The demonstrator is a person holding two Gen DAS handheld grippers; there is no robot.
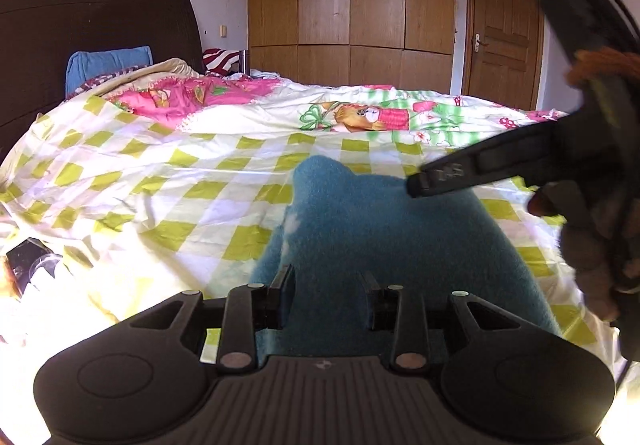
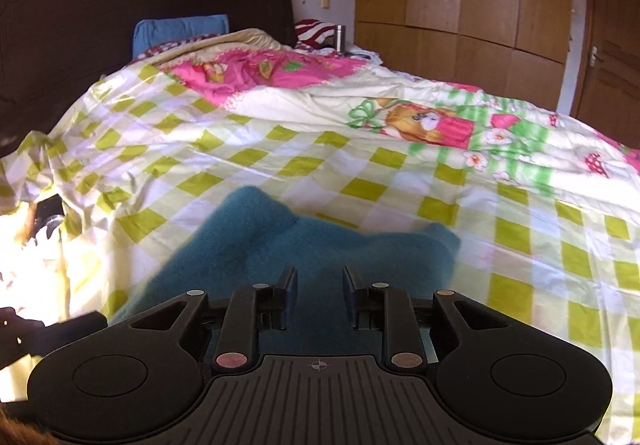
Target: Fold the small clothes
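On a checked bed (image 2: pixel 400 173), a teal garment (image 2: pixel 304 245) lies flat at 6 o'clock beneath both tongs, left (image 1: pixel 328 285) and right (image 2: pixel 320 285), each spread and empty, apparently poised over its near edge to begin folding.

The left gripper (image 1: pixel 329 285) hung with its jaws apart over a teal fleece garment (image 1: pixel 384 237) lying on the green-checked bedspread (image 1: pixel 168 181). The right gripper (image 1: pixel 424 183) reached in from the right (its jaws hard to read), its tip over the garment's far edge.
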